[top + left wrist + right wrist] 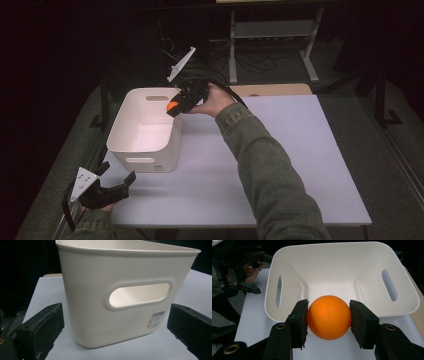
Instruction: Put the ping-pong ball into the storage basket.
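The right tool (329, 317) is clenched on the orange ball (329, 317), poised at the white bin's (342, 272) rim, so pickup looks done and the drop remains (the left tool (116, 187) rests released on the worktop (280, 165)).

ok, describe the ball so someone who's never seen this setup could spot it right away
Start at the white table and find the white bin with slot handles on its left side. At the bin's far right rim, the right gripper hangs at the rim. Clamped between its black jaws is the ball: a smooth, round, plain orange ball, the one brightly coloured thing among white and black.
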`<action>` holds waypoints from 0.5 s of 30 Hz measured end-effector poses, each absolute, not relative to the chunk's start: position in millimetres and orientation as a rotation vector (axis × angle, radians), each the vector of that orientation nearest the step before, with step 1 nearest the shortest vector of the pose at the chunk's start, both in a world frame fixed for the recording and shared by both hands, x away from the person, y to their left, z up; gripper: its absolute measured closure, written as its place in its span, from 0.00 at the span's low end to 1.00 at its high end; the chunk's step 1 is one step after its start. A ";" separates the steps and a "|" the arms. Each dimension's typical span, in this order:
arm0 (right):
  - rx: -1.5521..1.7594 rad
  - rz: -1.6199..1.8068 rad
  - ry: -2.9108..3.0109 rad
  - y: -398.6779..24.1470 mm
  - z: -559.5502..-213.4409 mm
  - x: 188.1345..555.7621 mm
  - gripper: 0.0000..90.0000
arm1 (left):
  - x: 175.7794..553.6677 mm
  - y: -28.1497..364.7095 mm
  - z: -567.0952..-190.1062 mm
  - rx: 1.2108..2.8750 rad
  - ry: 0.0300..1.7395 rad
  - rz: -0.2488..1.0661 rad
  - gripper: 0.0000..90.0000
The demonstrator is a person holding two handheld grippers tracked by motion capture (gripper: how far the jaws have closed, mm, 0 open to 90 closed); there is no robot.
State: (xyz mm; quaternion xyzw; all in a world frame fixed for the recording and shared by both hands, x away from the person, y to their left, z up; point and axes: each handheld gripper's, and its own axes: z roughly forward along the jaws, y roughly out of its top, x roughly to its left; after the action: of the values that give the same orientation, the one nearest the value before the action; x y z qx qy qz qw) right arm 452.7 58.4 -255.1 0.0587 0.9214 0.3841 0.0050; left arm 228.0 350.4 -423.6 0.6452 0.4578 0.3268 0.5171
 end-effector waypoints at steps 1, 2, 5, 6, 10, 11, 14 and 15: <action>0.178 1.204 2.888 60.4 -256.3 453.1 0.56 | 228.0 350.3 -423.6 1.548 1.100 0.784 0.00; 0.172 1.207 2.888 61.9 -257.3 453.9 0.56 | 228.1 350.3 -423.6 1.548 1.101 0.783 0.00; 0.172 1.208 2.892 66.5 -259.2 454.8 0.55 | 228.2 350.2 -423.7 1.551 1.100 0.781 0.00; 0.160 1.214 2.894 69.6 -259.8 455.3 0.56 | 228.2 350.1 -423.8 1.553 1.100 0.780 0.00; 0.151 1.220 2.895 74.1 -260.0 455.8 0.56 | 228.2 350.3 -423.8 1.551 1.102 0.781 0.00; 0.150 1.225 2.895 75.5 -259.9 456.0 0.56 | 228.2 350.3 -423.8 1.551 1.102 0.781 0.00; 0.138 1.232 2.893 79.8 -260.2 456.3 0.56 | 228.4 350.2 -423.8 1.551 1.101 0.778 0.00; 0.139 1.233 2.892 81.5 -260.5 456.2 0.56 | 228.3 350.2 -423.8 1.552 1.101 0.778 0.00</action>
State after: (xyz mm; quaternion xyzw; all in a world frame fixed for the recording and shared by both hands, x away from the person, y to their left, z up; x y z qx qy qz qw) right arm 456.2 81.5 -260.5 0.0442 0.9190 0.3918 -0.0029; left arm 228.3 350.2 -423.8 0.6464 0.4585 0.3240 0.5167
